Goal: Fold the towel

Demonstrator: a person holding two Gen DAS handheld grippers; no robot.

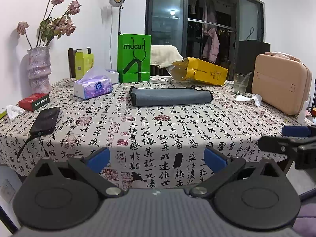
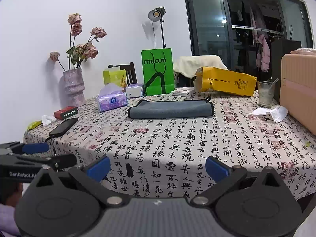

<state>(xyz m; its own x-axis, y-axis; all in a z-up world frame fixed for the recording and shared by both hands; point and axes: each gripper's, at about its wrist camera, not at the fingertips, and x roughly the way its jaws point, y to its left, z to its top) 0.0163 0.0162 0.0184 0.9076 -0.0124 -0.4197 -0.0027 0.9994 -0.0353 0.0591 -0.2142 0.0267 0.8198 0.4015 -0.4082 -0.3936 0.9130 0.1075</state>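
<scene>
A grey towel point(image 1: 170, 97) with a dark hem lies folded into a long strip on the far middle of the table; it also shows in the right wrist view point(image 2: 171, 109). My left gripper point(image 1: 157, 159) is open and empty, held back at the table's near edge, well short of the towel. My right gripper point(image 2: 157, 166) is open and empty too, at the near edge. Each gripper shows at the side of the other's view: the right gripper point(image 1: 292, 138) and the left gripper point(image 2: 39, 154).
The table point(image 1: 158, 130) wears a calligraphy cloth. A phone point(image 1: 45, 120), red box point(image 1: 34, 101) and tissue pack point(image 1: 92, 87) sit left. A vase point(image 1: 38, 69), green bag point(image 1: 134, 58) and yellow bag point(image 1: 199, 71) stand behind the towel. A glass point(image 1: 241, 84) and beige case point(image 1: 280, 83) are right.
</scene>
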